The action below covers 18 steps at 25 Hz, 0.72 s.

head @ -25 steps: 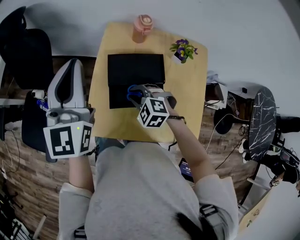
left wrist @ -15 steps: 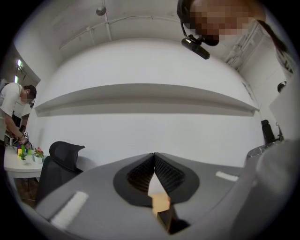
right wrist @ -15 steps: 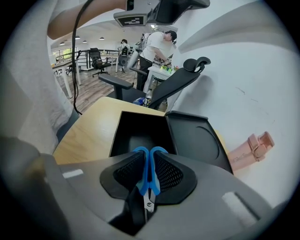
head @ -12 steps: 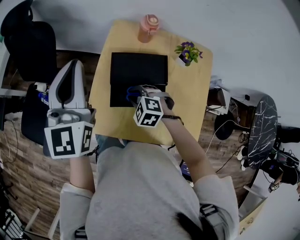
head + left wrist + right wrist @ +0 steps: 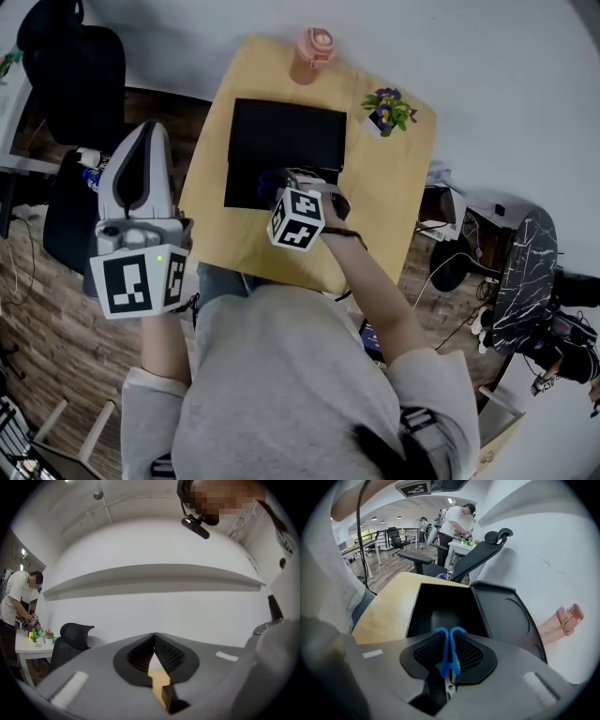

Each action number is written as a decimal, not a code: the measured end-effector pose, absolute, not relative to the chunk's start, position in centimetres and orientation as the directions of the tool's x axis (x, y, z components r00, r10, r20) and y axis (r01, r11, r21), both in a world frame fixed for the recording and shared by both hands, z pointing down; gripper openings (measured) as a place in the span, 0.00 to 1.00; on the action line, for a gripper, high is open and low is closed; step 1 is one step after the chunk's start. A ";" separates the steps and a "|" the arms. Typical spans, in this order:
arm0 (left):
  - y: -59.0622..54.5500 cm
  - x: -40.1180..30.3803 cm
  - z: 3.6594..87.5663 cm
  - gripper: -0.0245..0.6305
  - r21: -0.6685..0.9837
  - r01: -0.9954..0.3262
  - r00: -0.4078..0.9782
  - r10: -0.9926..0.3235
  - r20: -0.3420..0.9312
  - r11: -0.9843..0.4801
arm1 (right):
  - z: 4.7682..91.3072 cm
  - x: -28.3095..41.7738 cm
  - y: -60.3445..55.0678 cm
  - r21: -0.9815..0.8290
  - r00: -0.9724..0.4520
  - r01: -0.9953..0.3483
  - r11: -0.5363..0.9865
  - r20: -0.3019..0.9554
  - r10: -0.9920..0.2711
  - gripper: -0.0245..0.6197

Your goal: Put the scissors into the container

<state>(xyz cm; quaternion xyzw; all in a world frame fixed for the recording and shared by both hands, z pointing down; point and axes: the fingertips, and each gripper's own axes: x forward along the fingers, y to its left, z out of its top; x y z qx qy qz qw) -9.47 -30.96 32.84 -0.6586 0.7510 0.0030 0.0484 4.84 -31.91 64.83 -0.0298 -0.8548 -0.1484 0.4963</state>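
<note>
Since the table (image 5: 398,197) carries the black container (image 5: 440,609) on its far-middle part, the drop spot is easy to read: cavity bare, w/ what looks like its lid (image 5: 506,616) folded open to the right.

Left gripper (image 5: 154,641) hangs well off the table's left side. Its jaws are pressed together on nothing & aimed at the wall, so it's not the near one.

Right gripper (image 5: 449,645) sits at the container's near edge, jaws clamped on the scissors (image 5: 448,656). Blue handles are pinched btwn the pads & point fwd, and the metal pivot shows behind them. The long axis therefore runs along the jaw line, straight at the cavity just ahead & below.

Next move is prob. a short push fwd & down, then release. The handles could catch the near wall.
</note>
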 end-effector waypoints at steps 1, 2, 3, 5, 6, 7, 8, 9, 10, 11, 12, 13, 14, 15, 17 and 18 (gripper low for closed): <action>-30.8 -9.6 32.8 0.13 -0.060 -0.989 -0.132 -0.988 -0.077 0.137 | 64.9 4.8 -32.0 0.225 -0.504 0.195 0.955 0.858 -0.099 0.16; -30.6 -9.6 32.8 0.13 -0.062 -0.988 -0.135 -0.988 -0.078 0.140 | 64.9 4.7 -32.0 0.225 -0.502 0.191 0.956 0.859 -0.101 0.16; -30.4 -9.7 32.8 0.13 -0.063 -0.988 -0.138 -0.987 -0.079 0.143 | 65.0 4.7 -32.1 0.223 -0.501 0.187 0.957 0.859 -0.102 0.16; -30.1 -9.8 32.8 0.13 -0.066 -0.987 -0.139 -0.987 -0.080 0.145 | 65.1 4.6 -32.1 0.214 -0.499 0.177 0.960 0.861 -0.100 0.15; -30.0 -9.9 32.8 0.13 -0.067 -0.987 -0.139 -0.987 -0.080 0.144 | 65.2 4.6 -32.0 0.209 -0.497 0.174 0.962 0.862 -0.098 0.15; -29.9 -9.9 32.7 0.13 -0.068 -0.987 -0.137 -0.987 -0.080 0.143 | 65.2 4.5 -32.0 0.206 -0.496 0.171 0.964 0.863 -0.097 0.15; -29.8 -10.1 32.7 0.13 -0.069 -0.988 -0.136 -0.988 -0.080 0.141 | 65.1 4.5 -32.0 0.205 -0.496 0.167 0.964 0.863 -0.097 0.15; -29.8 -10.2 32.6 0.13 -0.071 -0.988 -0.133 -0.988 -0.082 0.139 | 65.0 4.4 -32.1 0.206 -0.499 0.161 0.965 0.861 -0.100 0.15; -29.8 -10.4 32.5 0.13 -0.073 -0.988 -0.130 -0.988 -0.084 0.136 | 64.8 4.3 -32.2 0.208 -0.506 0.149 0.967 0.856 -0.107 0.15; -29.8 -10.6 32.4 0.13 -0.074 -0.988 -0.126 -0.988 -0.087 0.132 | 64.4 4.2 -32.3 0.211 -0.514 0.131 0.969 0.850 -0.116 0.15; -29.9 -10.8 32.3 0.13 -0.074 -0.989 -0.120 -0.989 -0.089 0.127 | 64.0 4.1 -32.5 0.214 -0.525 0.108 0.971 0.841 -0.127 0.15; -29.9 -10.9 32.2 0.13 -0.072 -0.990 -0.113 -0.990 -0.090 0.120 | 63.4 4.1 -32.6 0.213 -0.537 0.078 0.974 0.832 -0.139 0.15; -29.9 -11.0 32.0 0.13 -0.071 -0.991 -0.103 -0.990 -0.091 0.110 | 62.8 4.1 -32.7 0.208 -0.551 0.044 0.977 0.821 -0.150 0.15; -30.0 -11.0 31.8 0.13 -0.071 -0.993 -0.092 -0.991 -0.094 0.099 | 62.1 4.1 -32.8 0.199 -0.567 0.003 0.980 0.808 -0.163 0.15; -30.1 -11.0 31.2 0.13 -0.075 -0.994 -0.066 -0.993 -0.102 0.074 | 60.6 4.1 -33.2 0.178 -0.599 -0.095 0.979 0.775 -0.199 0.12; -30.2 -11.0 30.9 0.13 -0.077 -0.995 -0.052 -0.993 -0.107 0.061 | 59.8 4.2 -33.4 0.169 -0.614 -0.146 0.975 0.757 -0.224 0.06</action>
